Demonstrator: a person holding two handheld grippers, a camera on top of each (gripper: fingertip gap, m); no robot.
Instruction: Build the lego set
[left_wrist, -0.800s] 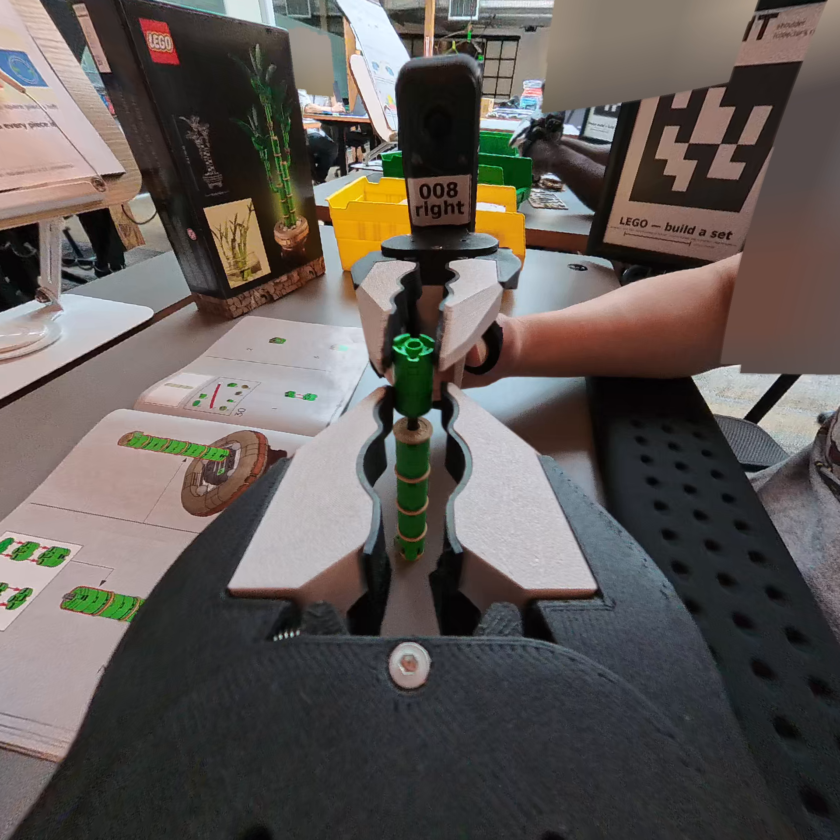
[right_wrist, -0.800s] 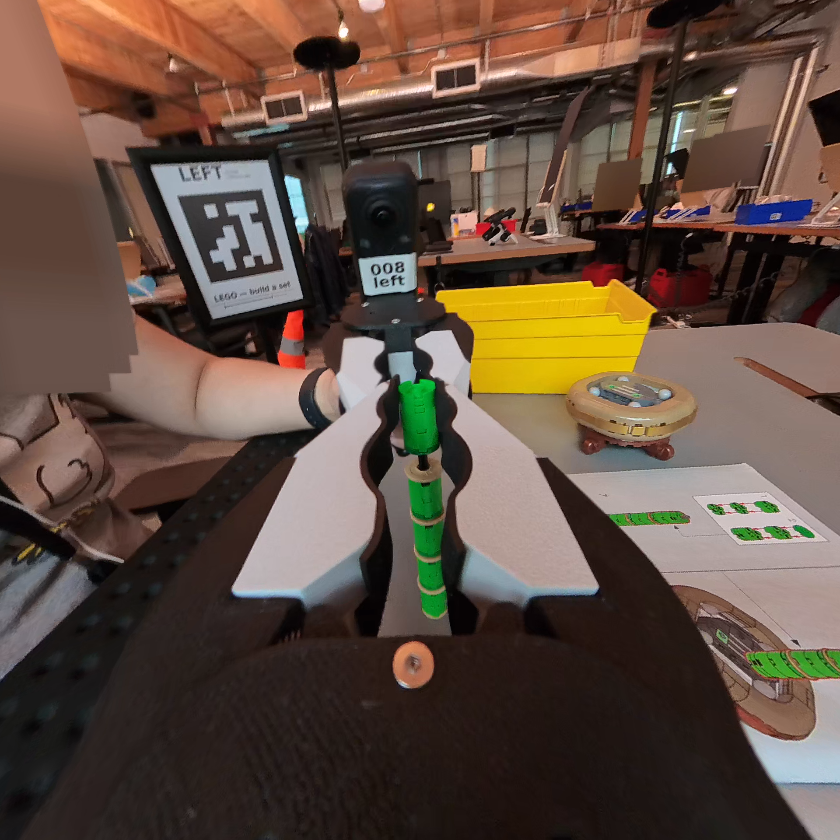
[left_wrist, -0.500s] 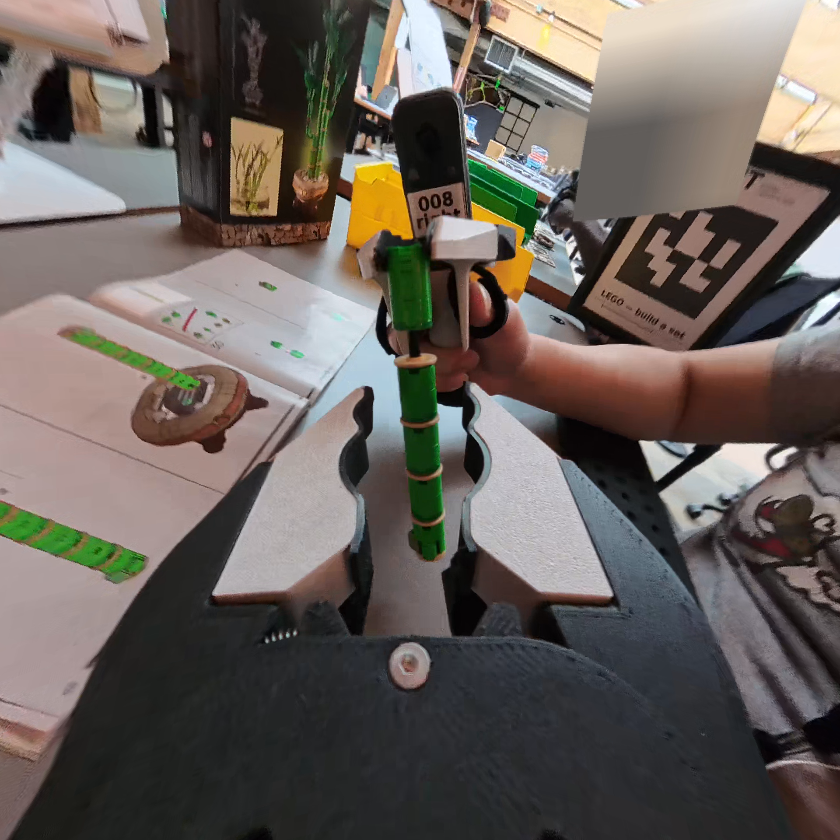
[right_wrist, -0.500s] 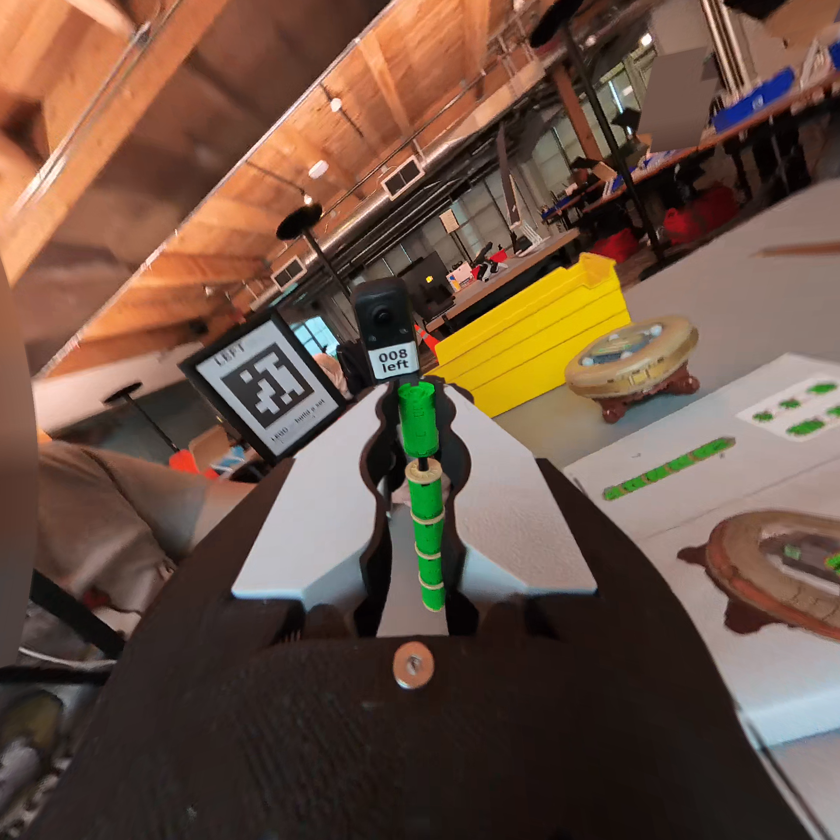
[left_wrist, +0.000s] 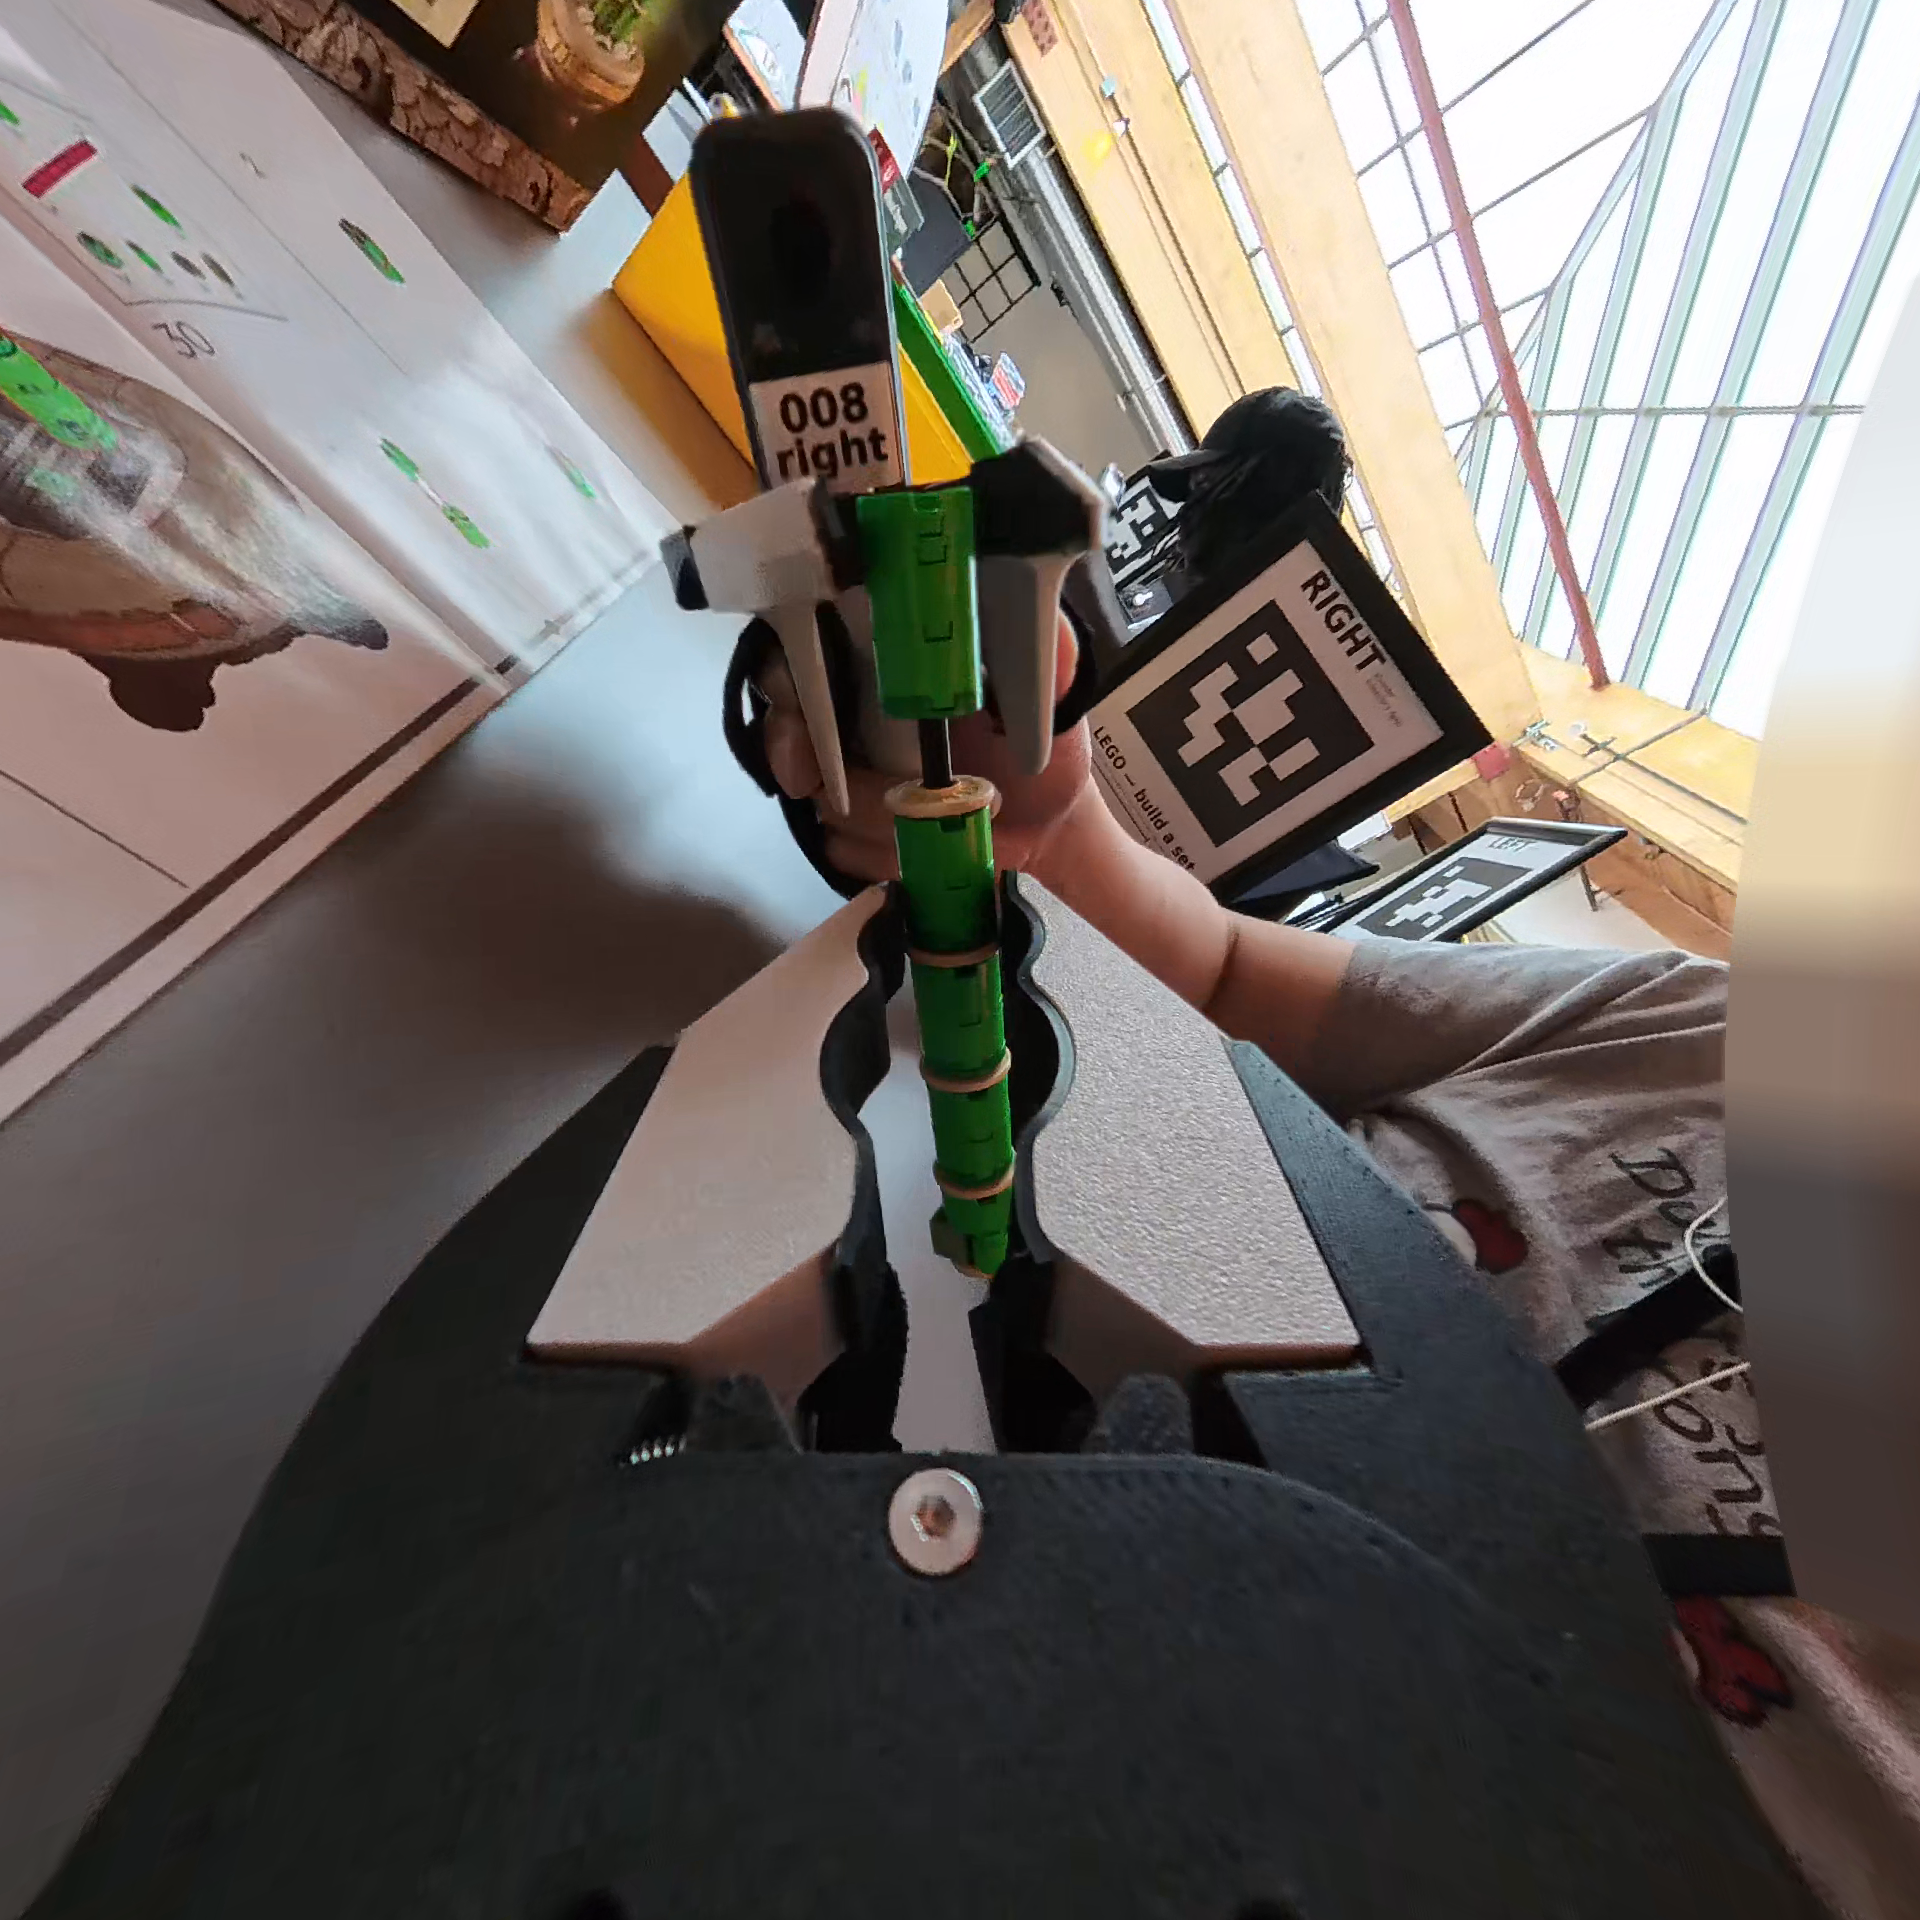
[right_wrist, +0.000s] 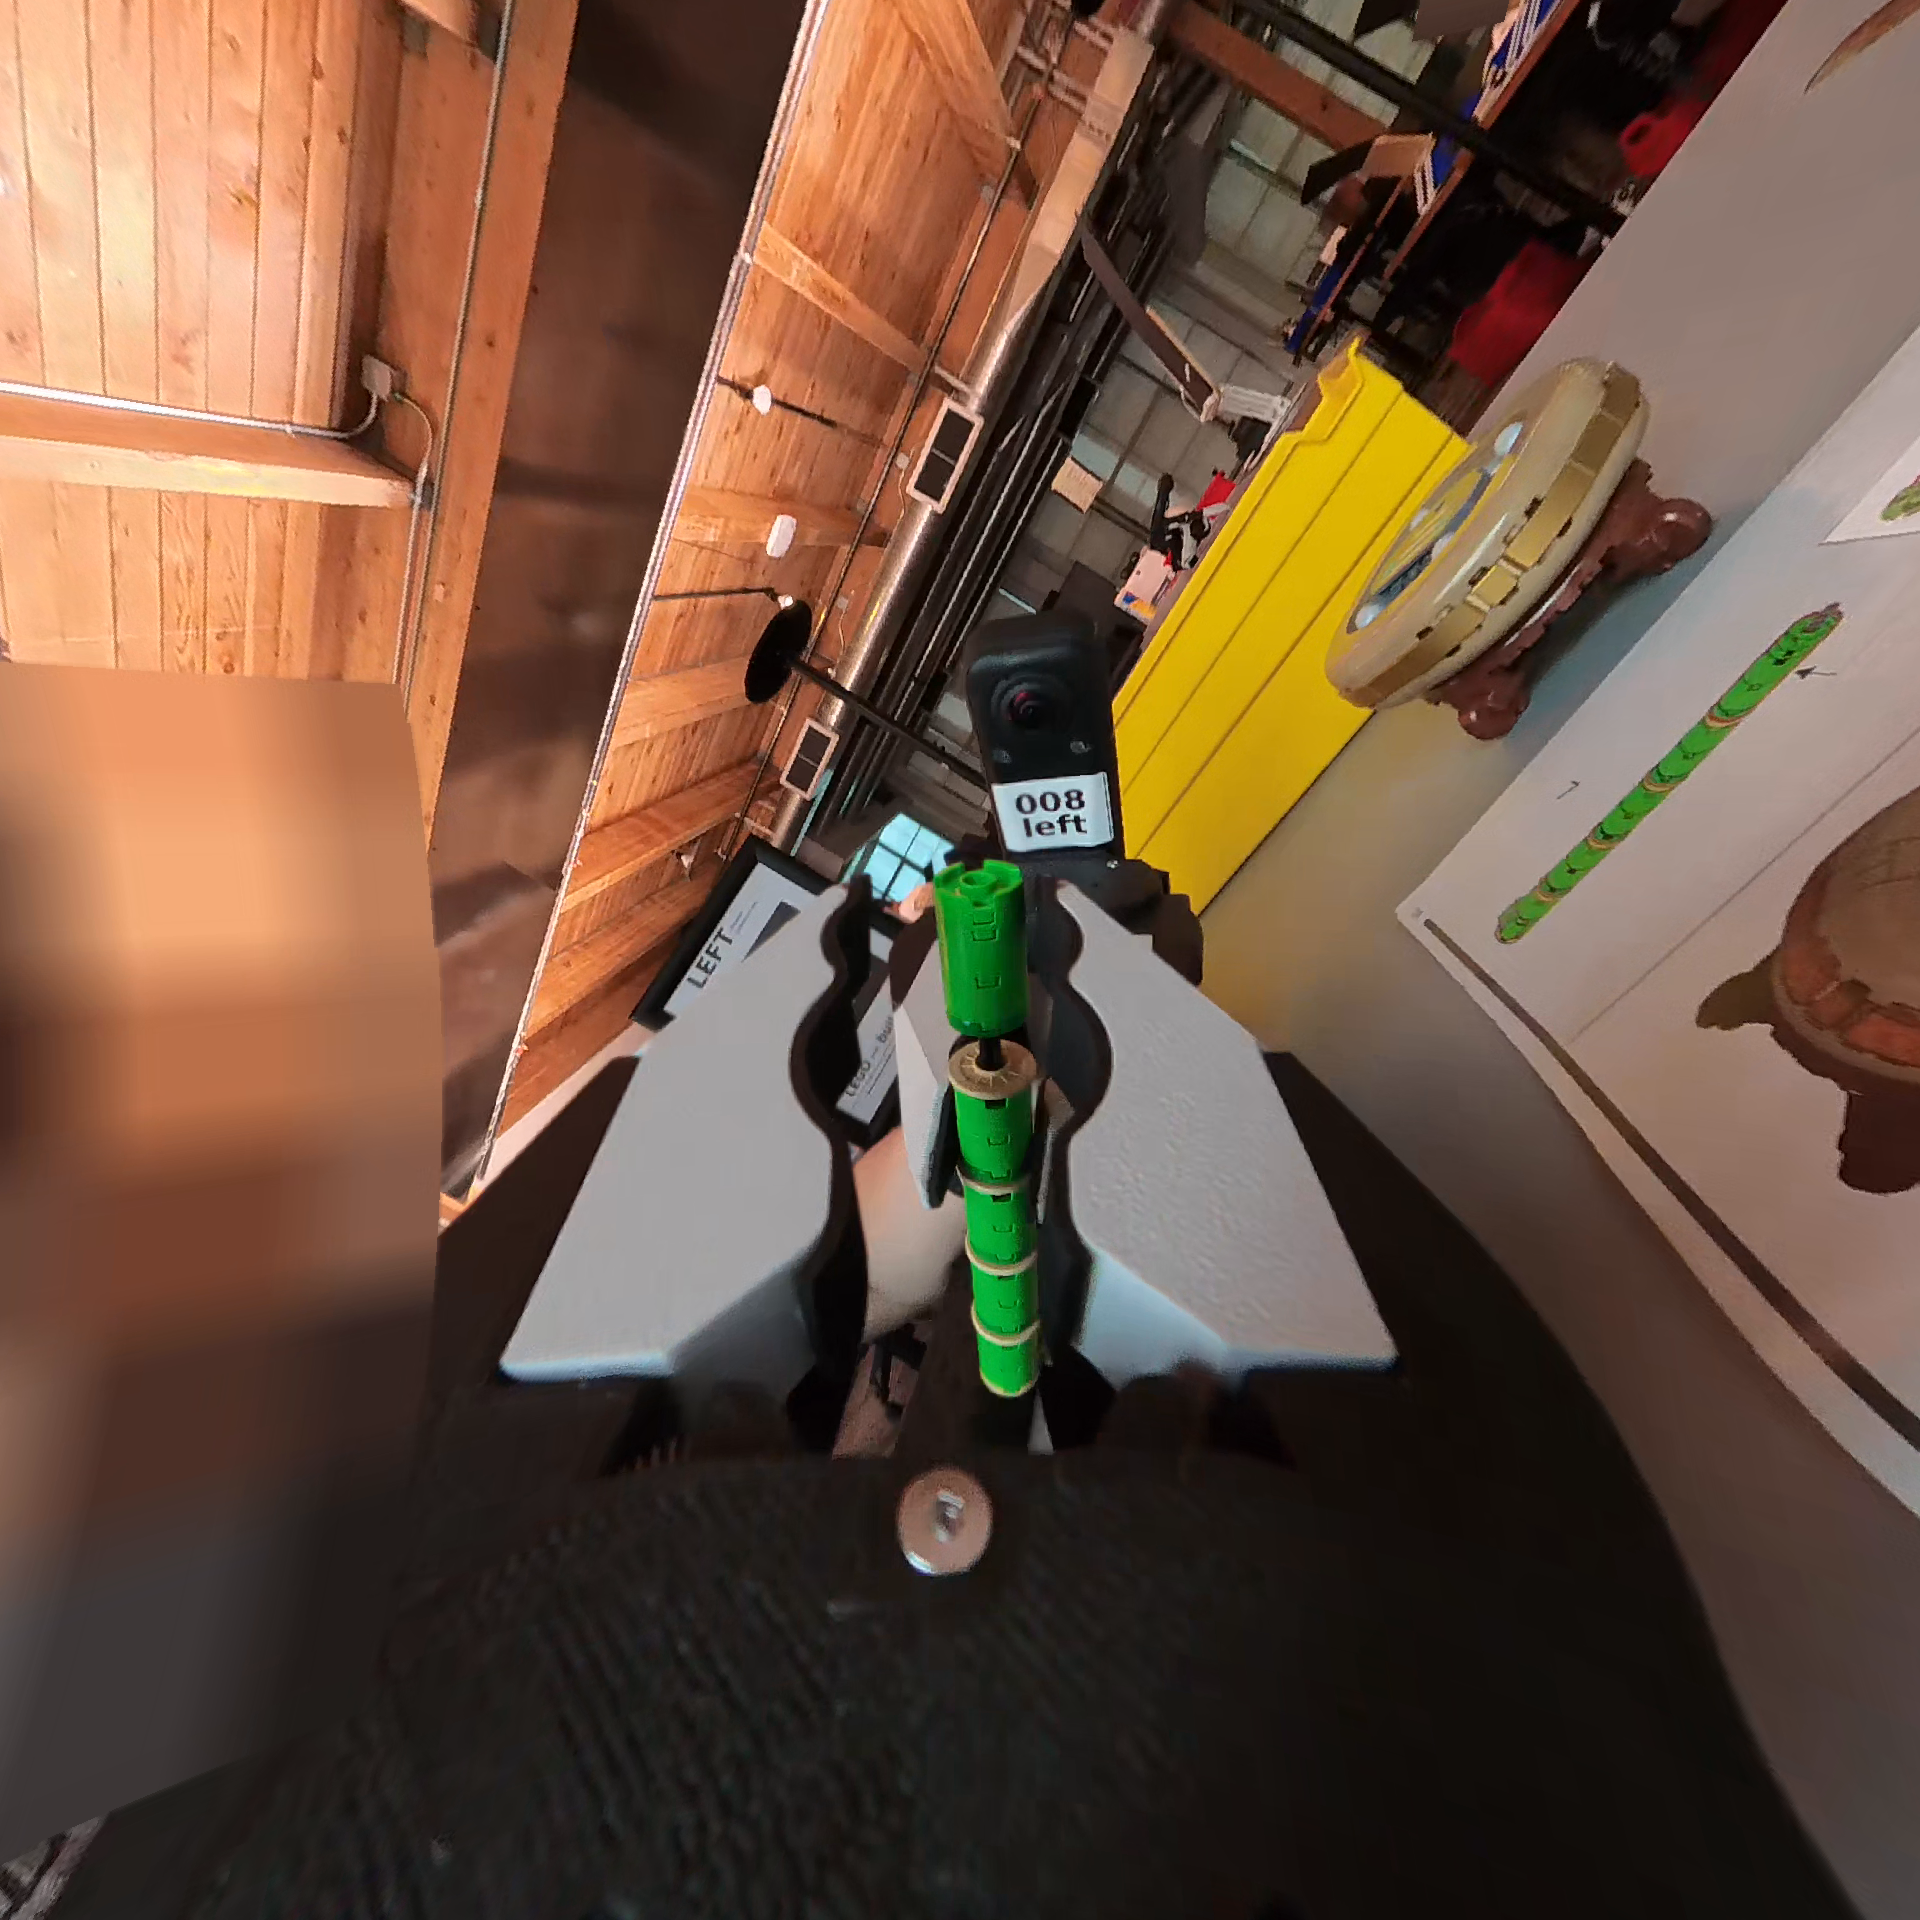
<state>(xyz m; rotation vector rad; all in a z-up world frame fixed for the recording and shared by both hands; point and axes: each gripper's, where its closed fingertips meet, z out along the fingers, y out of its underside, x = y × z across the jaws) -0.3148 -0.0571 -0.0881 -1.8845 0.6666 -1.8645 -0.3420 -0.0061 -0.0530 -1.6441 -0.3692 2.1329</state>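
Left gripper (left_wrist: 951, 1081), centre frame, clamped on banded green stalk (left_wrist: 961, 1049), bracing it. Right gripper (left_wrist: 914, 623), above, pinching loose green segment (left_wrist: 923, 608) on black axle (left_wrist: 933, 748), likely for pressing home.

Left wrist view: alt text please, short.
Left gripper clamps a green stalk with tan rings; right gripper opposite clamps a green segment on the same black axle, a gap between them. Booklet lies left.

Your grey table (right_wrist: 1340, 935) carries the open booklet (right_wrist: 1704, 935), a yellow bin (right_wrist: 1268, 644) and the round base (right_wrist: 1496, 540).
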